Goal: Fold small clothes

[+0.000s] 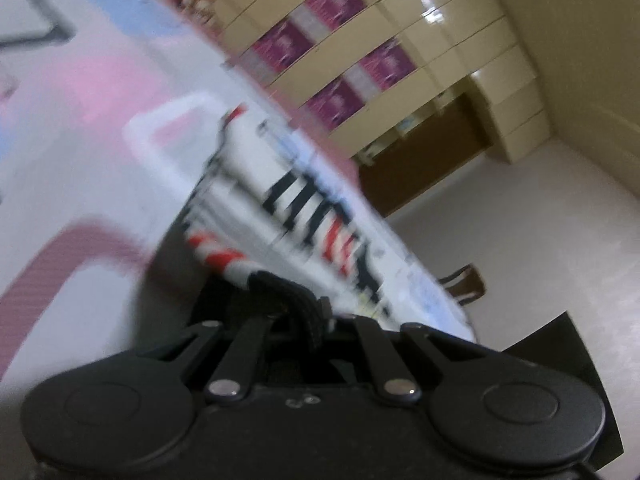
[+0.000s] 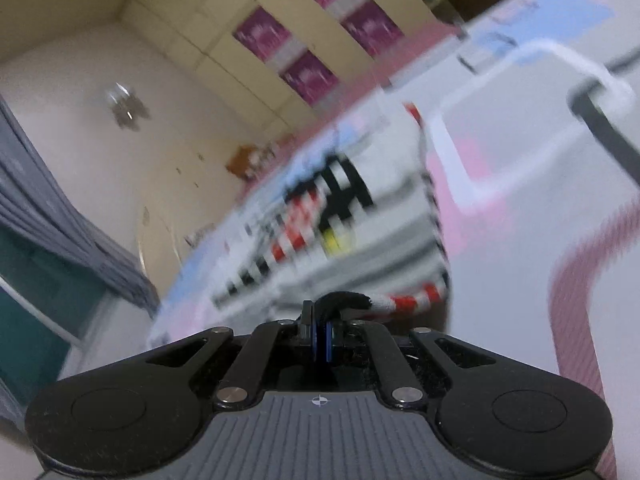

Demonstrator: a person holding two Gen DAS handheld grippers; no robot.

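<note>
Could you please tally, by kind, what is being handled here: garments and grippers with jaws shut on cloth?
Garments: 1, the white shirt with black letters and red-and-white striped trim, lying on the tablecloth.
Grippers with jaws shut on cloth: 2, the left gripper and the right gripper, each on the shirt's edge.
Total: 3.

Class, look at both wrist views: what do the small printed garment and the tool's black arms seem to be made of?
The small printed garment looks like soft knit cloth: it drapes, and its red-and-white trim looks ribbed, though blur hides the weave. The left tool and right tool look like matte black plastic with shiny metal pivot pins.
</note>
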